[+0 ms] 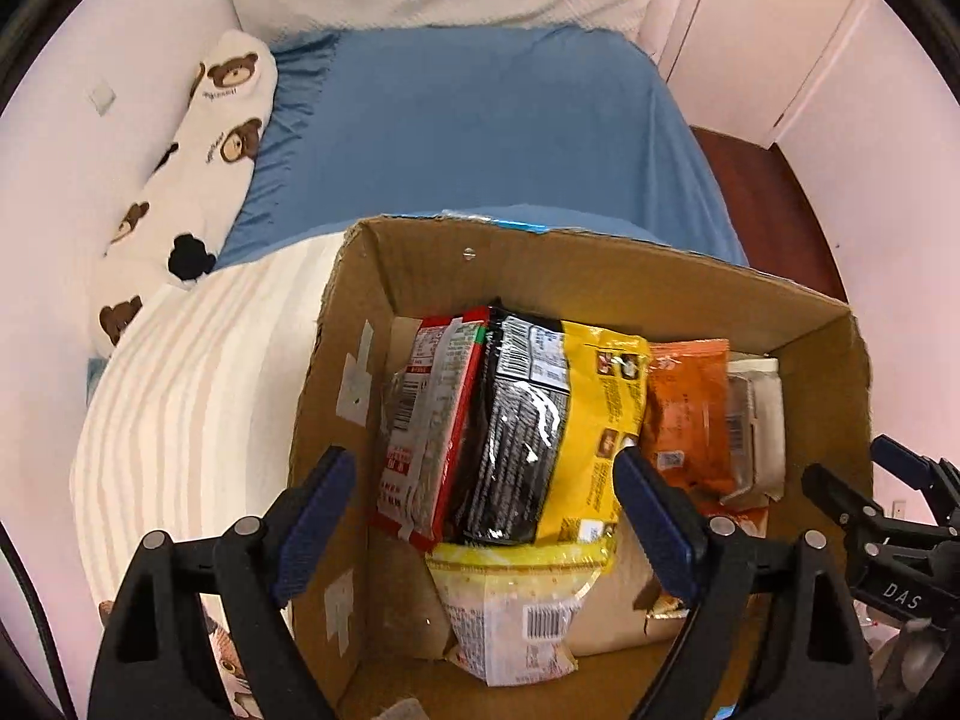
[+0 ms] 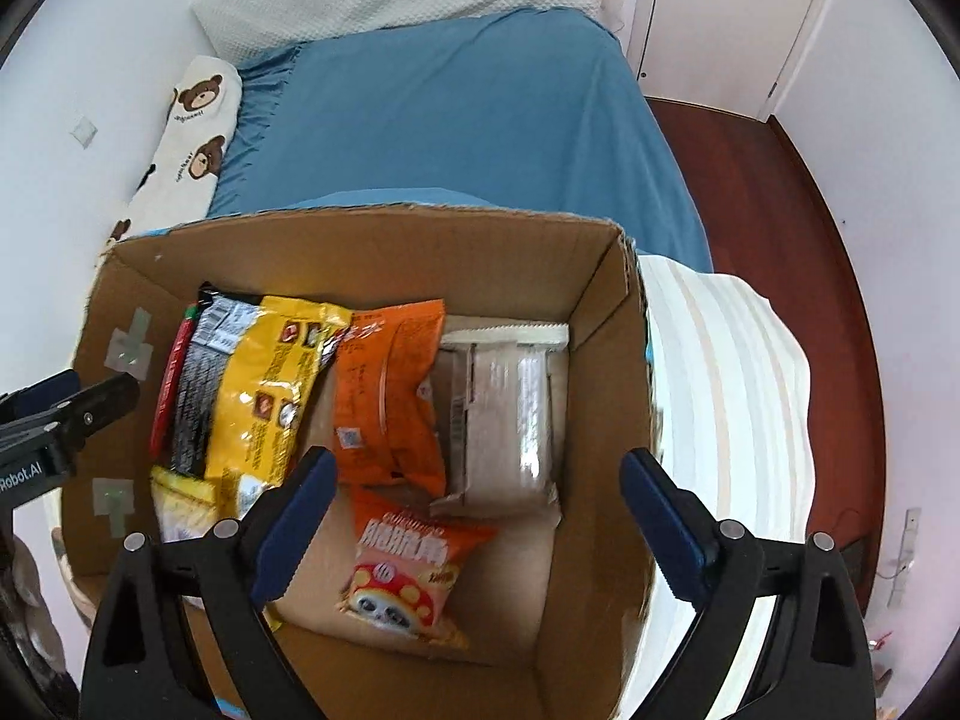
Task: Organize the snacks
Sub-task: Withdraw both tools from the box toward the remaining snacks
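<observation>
A cardboard box [image 1: 540,258] [image 2: 372,252] stands on the bed and holds several snack packs. A red-white pack [image 1: 426,414], a black pack [image 1: 516,438] and a yellow pack [image 1: 594,420] [image 2: 258,396] stand side by side. An orange pack [image 1: 690,414] [image 2: 390,402] and a beige pack [image 2: 510,420] are to their right. A pale pack with a barcode [image 1: 516,618] and an orange cartoon pack [image 2: 408,570] lie on the box floor. My left gripper [image 1: 486,522] is open above the left half. My right gripper [image 2: 474,522] is open above the right half. Both are empty.
The bed has a blue sheet [image 1: 480,120] [image 2: 456,114], a bear-print pillow [image 1: 198,168] and a striped white blanket [image 1: 180,390] [image 2: 732,396] around the box. White wardrobe doors [image 1: 780,30] and dark red floor [image 2: 780,228] are to the right.
</observation>
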`<state>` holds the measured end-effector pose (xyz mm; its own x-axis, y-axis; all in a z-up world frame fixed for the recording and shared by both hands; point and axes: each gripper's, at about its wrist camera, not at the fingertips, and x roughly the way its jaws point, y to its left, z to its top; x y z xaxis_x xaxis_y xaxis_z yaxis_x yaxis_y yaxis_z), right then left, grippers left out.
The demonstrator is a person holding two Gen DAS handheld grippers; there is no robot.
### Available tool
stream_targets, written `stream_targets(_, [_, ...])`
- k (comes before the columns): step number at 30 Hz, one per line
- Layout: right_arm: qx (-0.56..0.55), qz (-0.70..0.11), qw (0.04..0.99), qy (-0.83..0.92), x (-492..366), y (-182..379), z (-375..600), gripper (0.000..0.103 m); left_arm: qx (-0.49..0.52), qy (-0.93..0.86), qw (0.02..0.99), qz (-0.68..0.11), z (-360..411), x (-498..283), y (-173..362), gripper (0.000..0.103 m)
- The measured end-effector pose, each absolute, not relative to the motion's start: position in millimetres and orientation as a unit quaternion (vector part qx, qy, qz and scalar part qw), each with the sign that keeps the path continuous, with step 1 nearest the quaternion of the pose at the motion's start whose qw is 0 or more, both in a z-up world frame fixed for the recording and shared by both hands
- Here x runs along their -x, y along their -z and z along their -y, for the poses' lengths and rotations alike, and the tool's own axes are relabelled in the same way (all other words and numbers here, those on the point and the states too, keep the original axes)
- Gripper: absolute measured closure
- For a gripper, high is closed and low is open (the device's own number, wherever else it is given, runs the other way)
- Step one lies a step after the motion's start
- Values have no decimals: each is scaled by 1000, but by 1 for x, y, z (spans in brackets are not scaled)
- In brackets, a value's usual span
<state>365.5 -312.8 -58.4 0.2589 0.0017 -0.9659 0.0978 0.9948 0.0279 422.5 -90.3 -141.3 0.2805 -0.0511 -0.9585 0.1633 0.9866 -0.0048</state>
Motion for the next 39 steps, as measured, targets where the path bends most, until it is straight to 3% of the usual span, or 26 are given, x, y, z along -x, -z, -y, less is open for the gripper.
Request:
stream_targets(24, [-40, -504, 862, 13, -209, -39, 285, 6, -45, 89, 854, -511, 72, -271, 62, 15])
stream_targets(35, [-81, -515, 853, -2, -150, -38, 294, 6, -38, 93, 848, -521, 57, -215, 65, 15])
stream_targets(36, [-90, -523, 847, -2, -145, -32, 298, 6, -41, 92, 845, -525, 56, -212, 70, 13])
stream_targets(37, [-97, -532, 841, 2, -141, -24, 303, 6, -44, 92, 841, -532, 55, -210, 77, 4])
stream_targets(39, [-107, -550, 828, 10, -137, -6, 312, 6, -43, 93, 830, -549, 53, -207, 96, 1])
